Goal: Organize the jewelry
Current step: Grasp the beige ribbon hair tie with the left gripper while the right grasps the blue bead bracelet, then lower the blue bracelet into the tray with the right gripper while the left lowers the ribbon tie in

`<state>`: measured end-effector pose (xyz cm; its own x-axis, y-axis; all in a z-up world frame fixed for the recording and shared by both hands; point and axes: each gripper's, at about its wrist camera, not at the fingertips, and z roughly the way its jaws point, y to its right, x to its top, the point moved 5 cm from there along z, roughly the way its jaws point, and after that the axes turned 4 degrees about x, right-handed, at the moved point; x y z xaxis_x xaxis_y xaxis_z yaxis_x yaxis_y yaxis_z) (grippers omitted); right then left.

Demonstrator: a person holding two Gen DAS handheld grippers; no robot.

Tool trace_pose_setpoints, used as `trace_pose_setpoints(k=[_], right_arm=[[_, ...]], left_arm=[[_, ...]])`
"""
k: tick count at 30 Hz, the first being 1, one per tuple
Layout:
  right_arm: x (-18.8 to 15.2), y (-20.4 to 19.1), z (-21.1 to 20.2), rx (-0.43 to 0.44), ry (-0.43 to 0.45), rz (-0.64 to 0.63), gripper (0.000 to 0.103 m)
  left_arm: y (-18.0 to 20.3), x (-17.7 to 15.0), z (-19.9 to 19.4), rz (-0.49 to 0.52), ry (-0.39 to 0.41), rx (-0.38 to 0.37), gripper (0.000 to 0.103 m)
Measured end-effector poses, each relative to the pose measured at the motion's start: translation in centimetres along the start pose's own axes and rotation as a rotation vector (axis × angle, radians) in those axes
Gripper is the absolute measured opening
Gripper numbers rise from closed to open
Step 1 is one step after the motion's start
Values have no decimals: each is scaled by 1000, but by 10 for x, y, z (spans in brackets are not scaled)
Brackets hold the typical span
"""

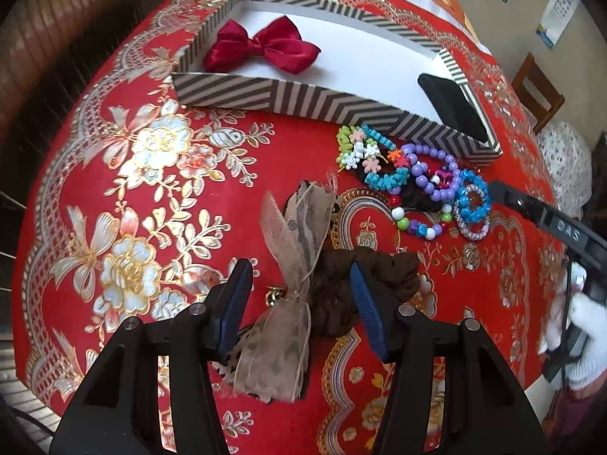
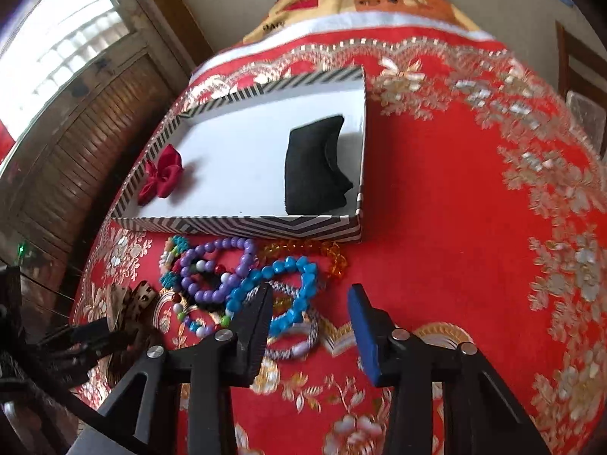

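A striped open box (image 1: pixel 303 100) (image 2: pixel 242 225) holds a red bow (image 1: pixel 261 47) (image 2: pixel 159 174) and a black cushion (image 1: pixel 451 108) (image 2: pixel 315 167). A heap of bead bracelets (image 1: pixel 421 178) (image 2: pixel 242 276) lies in front of the box. My left gripper (image 1: pixel 301 284) is open, its jaws either side of a brown scrunchie (image 1: pixel 341 288) with a sheer ribbon bow (image 1: pixel 292 265). My right gripper (image 2: pixel 311 299) is open over a blue bead bracelet (image 2: pixel 292 295) and a silver-striped bangle (image 2: pixel 296 341).
A red and gold embroidered cloth (image 1: pixel 132 174) (image 2: pixel 455 227) covers the table. The right gripper's body and a gloved hand (image 1: pixel 580 326) show at the right of the left wrist view. A wooden chair (image 1: pixel 535 91) stands beyond the table.
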<state>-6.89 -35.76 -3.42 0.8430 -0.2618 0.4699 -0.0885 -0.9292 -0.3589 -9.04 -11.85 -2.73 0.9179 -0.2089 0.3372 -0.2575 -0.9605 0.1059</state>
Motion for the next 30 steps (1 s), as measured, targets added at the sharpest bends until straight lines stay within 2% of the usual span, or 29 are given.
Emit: trace_pose_setpoints(k=[4,6,7,10,24,30], right_arm=[[1,-3,13,20,-32,-26,16],[-2,-5,11,5,-21,-46,12],[-2,-6,6,10,-9,-45,12],[0,-8,-12,40,33,-30,8],[8,-33,-82,123,176,-74,8],[15,-37,-93,139,201,-85,8]], left_arm=[[-1,2,9,2,-15,-11,52],[-1,4,10,-5,-8,-22,40],[0,4,11,5,-15,-26,26],[2,7,10,10,-19,-34,19],[-1,26,-54,-39,90,-87,17],[1,52,-79,-35,154,-80,17]])
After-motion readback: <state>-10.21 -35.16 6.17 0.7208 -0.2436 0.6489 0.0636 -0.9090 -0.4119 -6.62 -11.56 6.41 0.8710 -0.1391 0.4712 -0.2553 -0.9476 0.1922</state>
